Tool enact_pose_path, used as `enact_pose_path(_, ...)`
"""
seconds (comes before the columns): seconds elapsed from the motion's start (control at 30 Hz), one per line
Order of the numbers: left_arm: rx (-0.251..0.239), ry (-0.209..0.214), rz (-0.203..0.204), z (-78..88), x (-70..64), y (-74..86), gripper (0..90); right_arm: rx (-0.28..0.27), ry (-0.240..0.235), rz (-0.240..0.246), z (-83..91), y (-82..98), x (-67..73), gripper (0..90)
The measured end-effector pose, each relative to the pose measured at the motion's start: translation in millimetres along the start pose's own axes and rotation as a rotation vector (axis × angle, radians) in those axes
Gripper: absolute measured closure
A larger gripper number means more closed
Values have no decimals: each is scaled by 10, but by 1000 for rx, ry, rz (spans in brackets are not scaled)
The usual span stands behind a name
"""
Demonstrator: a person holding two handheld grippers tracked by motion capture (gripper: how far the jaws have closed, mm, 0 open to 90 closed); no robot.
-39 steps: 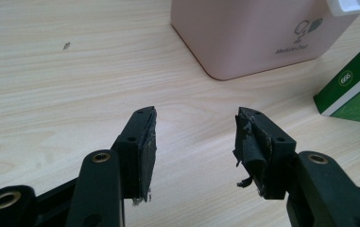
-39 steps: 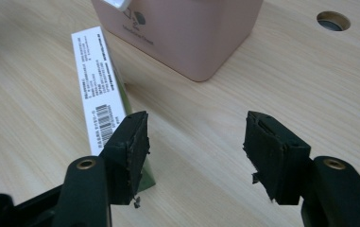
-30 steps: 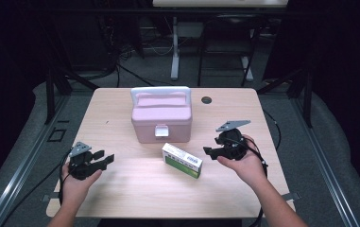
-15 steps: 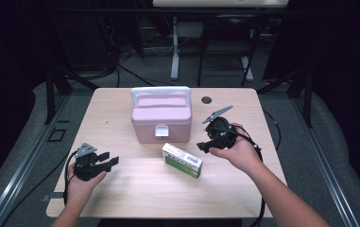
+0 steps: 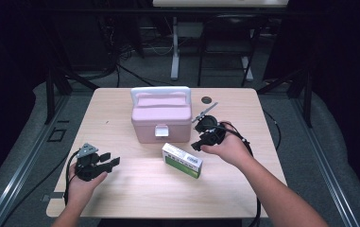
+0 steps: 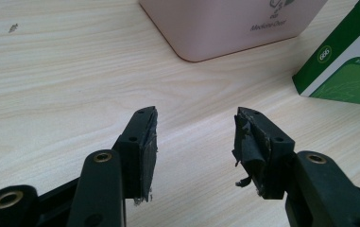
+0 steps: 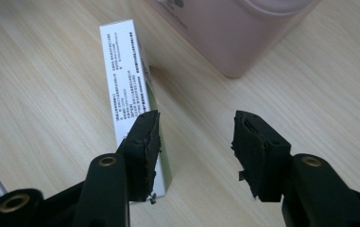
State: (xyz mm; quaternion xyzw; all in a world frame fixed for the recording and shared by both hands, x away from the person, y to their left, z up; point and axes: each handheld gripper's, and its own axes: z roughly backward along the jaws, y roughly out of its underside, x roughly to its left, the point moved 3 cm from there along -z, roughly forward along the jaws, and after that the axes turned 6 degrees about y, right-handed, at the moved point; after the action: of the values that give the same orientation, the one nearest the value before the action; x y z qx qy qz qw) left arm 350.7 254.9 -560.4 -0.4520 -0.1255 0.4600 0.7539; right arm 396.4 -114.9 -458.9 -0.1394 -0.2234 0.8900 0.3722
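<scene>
A pink lidded box [image 5: 161, 119] with a white handle and front latch stands mid-table. In front of it lies a green-and-white carton [image 5: 182, 160]. My right gripper [image 5: 198, 143] hovers just right of the carton's far end, close to the box's front right corner. Its jaws are open and have just been closing, with nothing between them. In the right gripper view the carton [image 7: 128, 71] lies behind the left jaw and the box [image 7: 234, 28] is ahead. My left gripper [image 5: 109, 159] rests open at the front left, pointing at the box [image 6: 225, 23] and the carton [image 6: 343, 66].
The light wooden table [image 5: 121, 198] has a small round hole [image 5: 207, 100] at the back right. Cables trail from both grippers off the front edge. Dark floor, stands and rails surround the table.
My right hand has moved left, from the table's right side to beside the carton and the box corner, and its jaws stand narrower. The left hand has kept still.
</scene>
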Motion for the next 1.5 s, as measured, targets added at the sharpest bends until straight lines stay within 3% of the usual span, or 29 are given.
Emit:
enact_pose_path(0.43, 8, 4, 0, 11, 12, 0, 493, 29, -43, 82, -235, -102, 280, 523)
enact_pose_path(0.77, 5, 3, 0, -3, 7, 2, 493, 44, -78, 91, -399, -94, 378, 509)
enact_pose_path(1.0, 8, 3, -2, 5, 17, 2, 493, 63, -71, 96, -491, -75, 412, 549)
enact_pose_path(1.13, 8, 3, -2, 4, 15, 2, 493, 59, -80, 86, -510, -70, 427, 591)
enact_pose_path(1.27, 8, 3, -2, 5, 18, 2, 493, 52, -51, 101, -499, -66, 451, 613)
enact_pose_path(1.5, 10, 1, -1, 8, 20, 3, 493, 41, -48, 75, -485, -33, 416, 619)
